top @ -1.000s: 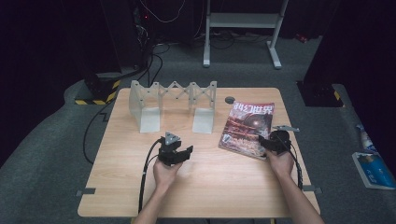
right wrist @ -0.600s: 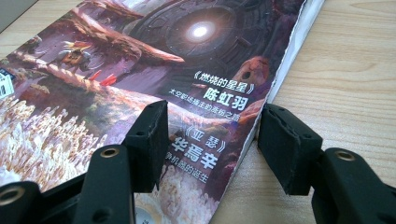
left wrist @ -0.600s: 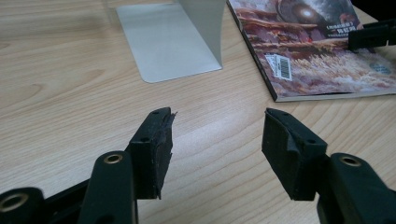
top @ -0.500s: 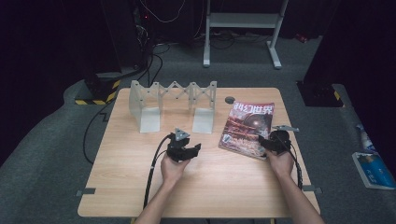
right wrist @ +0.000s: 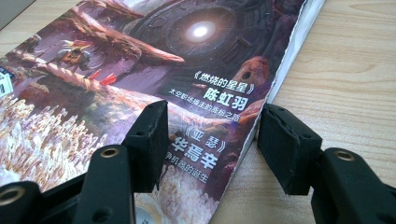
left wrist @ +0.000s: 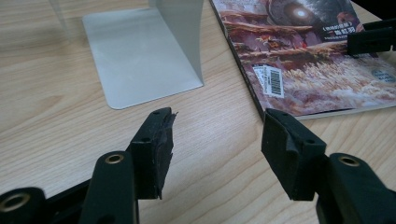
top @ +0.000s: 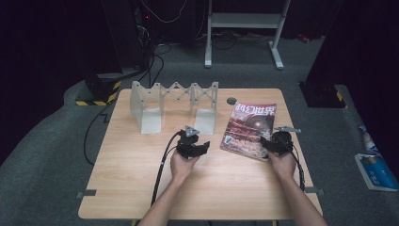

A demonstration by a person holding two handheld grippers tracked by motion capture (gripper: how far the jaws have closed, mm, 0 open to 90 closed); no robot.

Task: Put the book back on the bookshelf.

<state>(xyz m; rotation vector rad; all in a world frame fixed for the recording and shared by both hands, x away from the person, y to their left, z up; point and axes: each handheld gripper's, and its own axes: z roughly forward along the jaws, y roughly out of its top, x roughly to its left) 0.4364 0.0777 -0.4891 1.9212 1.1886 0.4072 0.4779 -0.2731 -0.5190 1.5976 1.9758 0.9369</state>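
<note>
While the wooden table (top: 141,188) carries everything, a grey folding rack (top: 174,106) is set along its far half, one metal foot (left wrist: 140,56) seen close by. The magazine (top: 249,127) is laid flat right of that rack, near the right edge. The left gripper (top: 203,148) is held with jaws parted over bare wood just short of the magazine's bound edge, nothing gripped. The right gripper (right wrist: 212,140) is held unclenched, one jaw above the cover, the other beyond the page edge.

Left claw (top: 203,149) beside magazine (top: 249,127); right claw (top: 264,142) at magazine's near corner.
</note>
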